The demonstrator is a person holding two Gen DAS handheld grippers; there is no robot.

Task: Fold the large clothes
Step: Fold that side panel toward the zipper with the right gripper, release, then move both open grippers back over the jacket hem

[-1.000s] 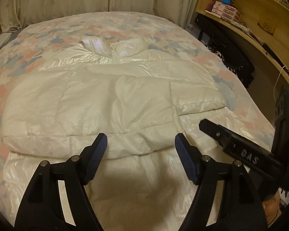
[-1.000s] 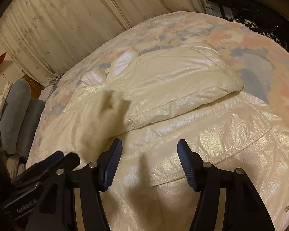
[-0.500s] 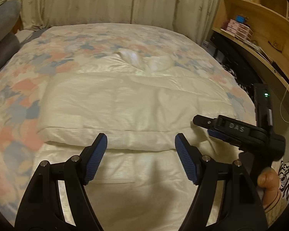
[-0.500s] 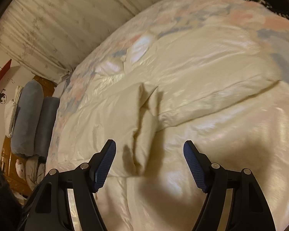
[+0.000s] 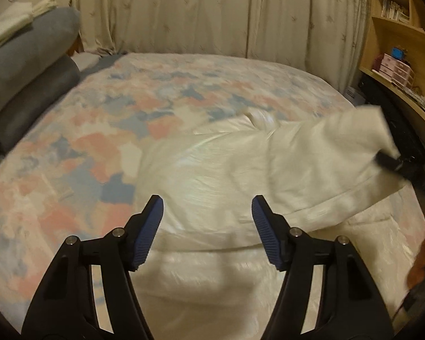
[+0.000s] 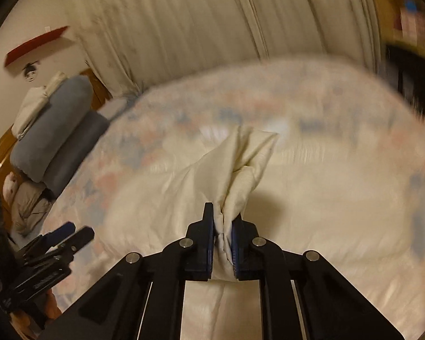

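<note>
A shiny cream puffer jacket [image 5: 212, 175] lies spread on the bed. My right gripper [image 6: 223, 221] is shut on a bunched fold of its sleeve [image 6: 240, 167] and holds it lifted above the jacket body [image 6: 311, 198]. In the left wrist view the lifted sleeve [image 5: 325, 153] hangs at the right, pinched by the right gripper [image 5: 388, 161]. My left gripper [image 5: 206, 215] is open and empty, hovering over the jacket's lower part. It also shows in the right wrist view [image 6: 68, 235] at the lower left.
The bed has a floral pink and blue cover [image 5: 99, 141]. Grey bolsters [image 5: 28, 85] lie at the left. Curtains [image 5: 212, 14] hang behind. Wooden shelves [image 5: 402, 42] and a dark bag [image 5: 396, 119] stand at the right.
My right gripper has closed on the folded sleeve and lifted it to the right. My left gripper has pulled back and swung left, still open.
</note>
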